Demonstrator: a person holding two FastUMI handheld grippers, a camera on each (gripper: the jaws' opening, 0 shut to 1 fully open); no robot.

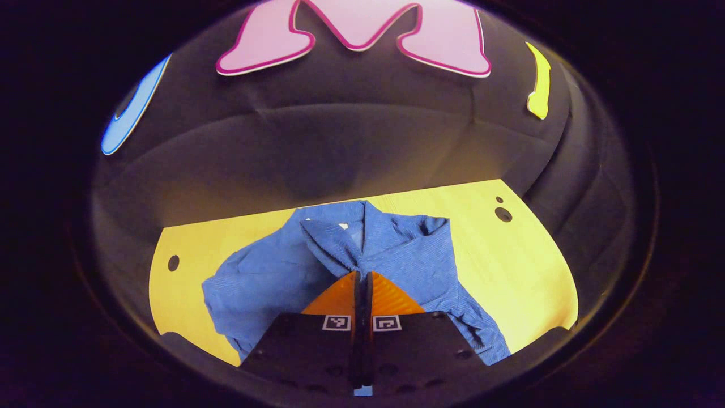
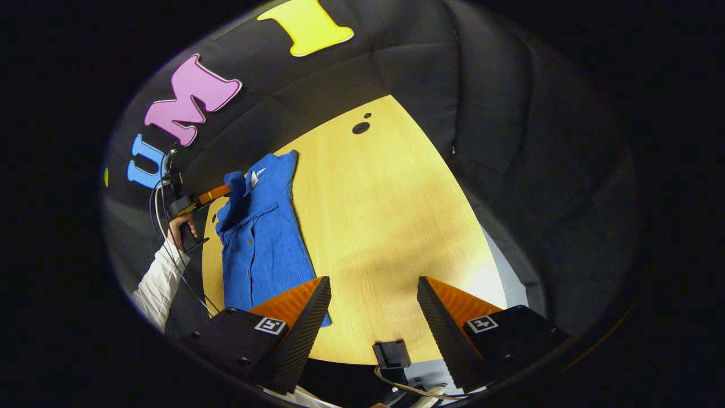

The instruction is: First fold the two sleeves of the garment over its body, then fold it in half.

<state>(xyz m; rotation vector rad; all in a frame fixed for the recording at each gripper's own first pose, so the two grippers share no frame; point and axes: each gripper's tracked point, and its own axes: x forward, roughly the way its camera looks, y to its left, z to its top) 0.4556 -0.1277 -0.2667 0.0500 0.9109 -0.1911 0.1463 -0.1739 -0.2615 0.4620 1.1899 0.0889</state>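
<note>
Left tongs point(image 1: 362, 277) pinch crumpled blue woven shirt point(image 1: 396, 255) at frame centre; right tongs point(image 2: 374, 294) gape over wood-grain counter point(image 2: 385, 226).

— What carries everything here?
— A pale wooden worktop point(image 1: 510, 266), grain running along it, lit bright in the middle.
— Any marks on it?
— Round dark holes: one near its left edge point(image 1: 173, 263), and a large and a small one together at the far right corner point(image 1: 503, 214).
— And behind it?
— Black cloth wall point(image 1: 351, 147), creased and sagging.
— Anything at the near edge?
— A small black bracket point(image 2: 391, 355) with a pale cable point(image 2: 419, 391) trailing beneath it.
</note>
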